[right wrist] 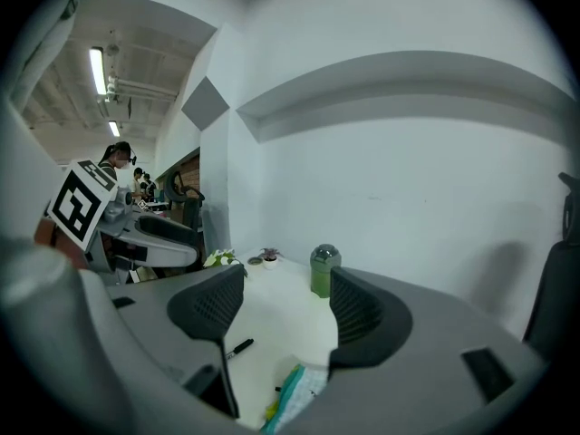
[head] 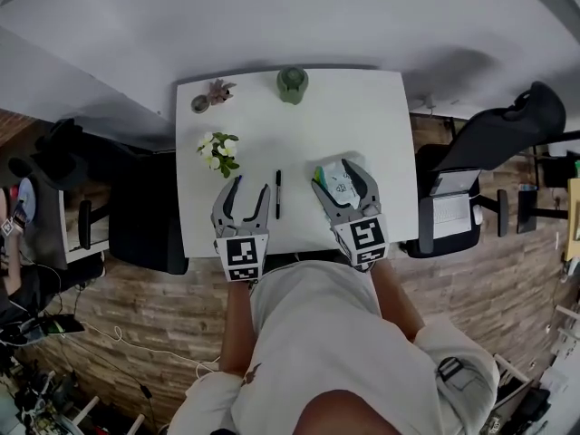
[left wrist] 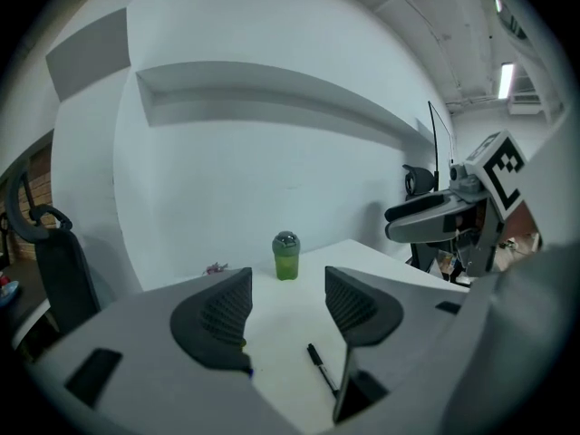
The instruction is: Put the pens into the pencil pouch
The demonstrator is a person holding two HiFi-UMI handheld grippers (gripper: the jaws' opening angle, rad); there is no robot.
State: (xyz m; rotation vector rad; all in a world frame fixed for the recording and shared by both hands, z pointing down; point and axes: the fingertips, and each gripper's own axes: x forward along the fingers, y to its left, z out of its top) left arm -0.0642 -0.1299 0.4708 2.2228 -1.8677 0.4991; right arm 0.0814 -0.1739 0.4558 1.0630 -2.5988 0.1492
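Observation:
A black pen [head: 277,193] lies on the white table [head: 272,130] between my two grippers. It also shows low between the jaws in the left gripper view [left wrist: 319,365]. The pencil pouch [head: 332,187], white with green edging, lies right of the pen. My right gripper [head: 339,174] hovers over it, open, with nothing between its pads. In the right gripper view [right wrist: 285,302] the pouch [right wrist: 294,397] sits low between the jaws and the pen [right wrist: 237,347] left of it. My left gripper [head: 251,186] [left wrist: 285,302] is open and empty, just left of the pen.
A green lidded cup [head: 292,84] stands at the table's far edge, a small potted plant [head: 216,91] near the far left corner, and white flowers [head: 218,153] on the left side. Black chairs [head: 145,211] flank the table. People [right wrist: 122,157] stand far off.

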